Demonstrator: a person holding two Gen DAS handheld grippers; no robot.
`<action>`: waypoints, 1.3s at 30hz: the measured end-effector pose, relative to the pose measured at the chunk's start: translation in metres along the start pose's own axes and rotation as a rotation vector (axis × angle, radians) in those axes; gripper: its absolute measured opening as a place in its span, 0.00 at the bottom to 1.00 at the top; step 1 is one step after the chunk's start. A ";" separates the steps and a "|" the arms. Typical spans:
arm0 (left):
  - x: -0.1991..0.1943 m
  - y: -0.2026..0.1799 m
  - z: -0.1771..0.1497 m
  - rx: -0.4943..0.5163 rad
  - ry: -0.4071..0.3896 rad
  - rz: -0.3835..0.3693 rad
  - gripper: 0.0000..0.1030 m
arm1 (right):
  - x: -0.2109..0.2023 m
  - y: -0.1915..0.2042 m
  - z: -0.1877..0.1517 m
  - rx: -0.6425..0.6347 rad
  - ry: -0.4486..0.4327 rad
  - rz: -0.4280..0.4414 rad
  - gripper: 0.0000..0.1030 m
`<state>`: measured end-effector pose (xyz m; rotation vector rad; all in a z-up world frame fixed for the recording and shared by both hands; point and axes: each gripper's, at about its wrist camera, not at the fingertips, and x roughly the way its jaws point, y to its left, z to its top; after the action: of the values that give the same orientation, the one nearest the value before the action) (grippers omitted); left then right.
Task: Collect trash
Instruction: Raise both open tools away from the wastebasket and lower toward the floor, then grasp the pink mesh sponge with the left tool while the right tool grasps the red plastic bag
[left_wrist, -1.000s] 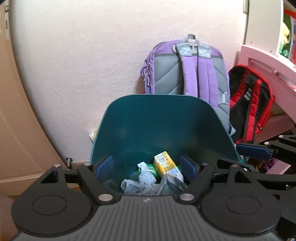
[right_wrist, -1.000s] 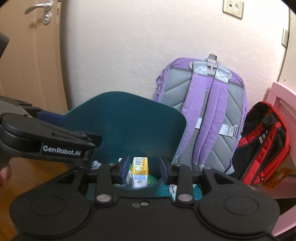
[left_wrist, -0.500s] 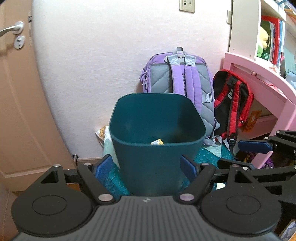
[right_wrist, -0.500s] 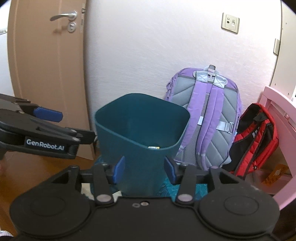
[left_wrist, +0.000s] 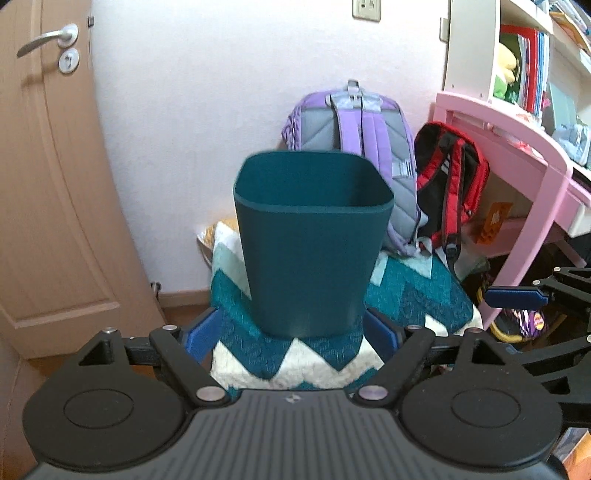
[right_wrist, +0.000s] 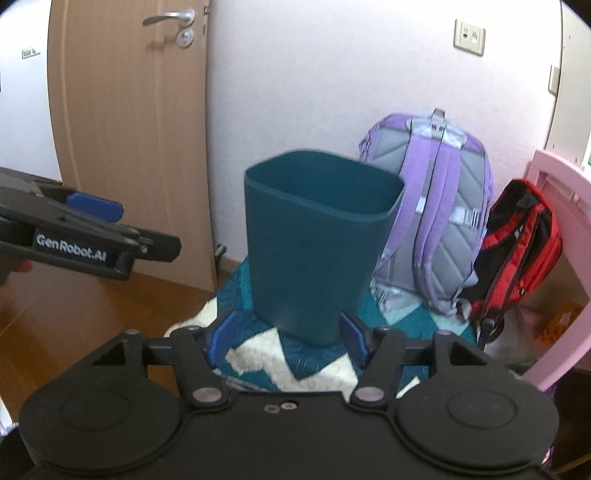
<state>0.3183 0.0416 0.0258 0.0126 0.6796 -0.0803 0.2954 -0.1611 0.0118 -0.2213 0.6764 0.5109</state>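
Left claw: the left black claw with blue pads (left_wrist: 293, 332) is wide open and holds nothing. Its pads have just spread a bit more.
Right claw: the right black claw with blue pads (right_wrist: 288, 338) is open too, with nothing in it. Its pads have just been opening.
Just past the claws: the tall dark green plastic bin (left_wrist: 312, 240) stands straight up in front of both claws. No pad touches it.
Under the bin: a soft blanket with green and white zigzags (left_wrist: 413, 295), folded.
Behind the bin: a purple and grey backpack (left_wrist: 354, 122) leans on the wall. A red and black backpack (left_wrist: 450, 173) sits to its right, by the pink desk (left_wrist: 517, 147).
Far left of the claws: a brown wooden door (left_wrist: 48, 206).
Trash: I cannot see inside the bin from here. No trash shows near the claws.
Done so far: I think nothing is being carried now.
Left to do: maybe find more trash somewhere else.
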 end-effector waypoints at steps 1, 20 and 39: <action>0.001 0.001 -0.007 0.000 0.008 -0.001 0.82 | 0.002 0.002 -0.007 0.003 0.008 0.003 0.64; 0.121 0.021 -0.141 -0.037 0.289 -0.097 0.98 | 0.128 0.008 -0.128 0.127 0.267 0.060 0.96; 0.312 -0.011 -0.290 0.182 0.736 -0.160 0.98 | 0.320 -0.045 -0.279 0.436 0.694 -0.052 0.95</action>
<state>0.3772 0.0200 -0.3955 0.1695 1.4073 -0.3008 0.3801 -0.1786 -0.4062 0.0041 1.4333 0.2150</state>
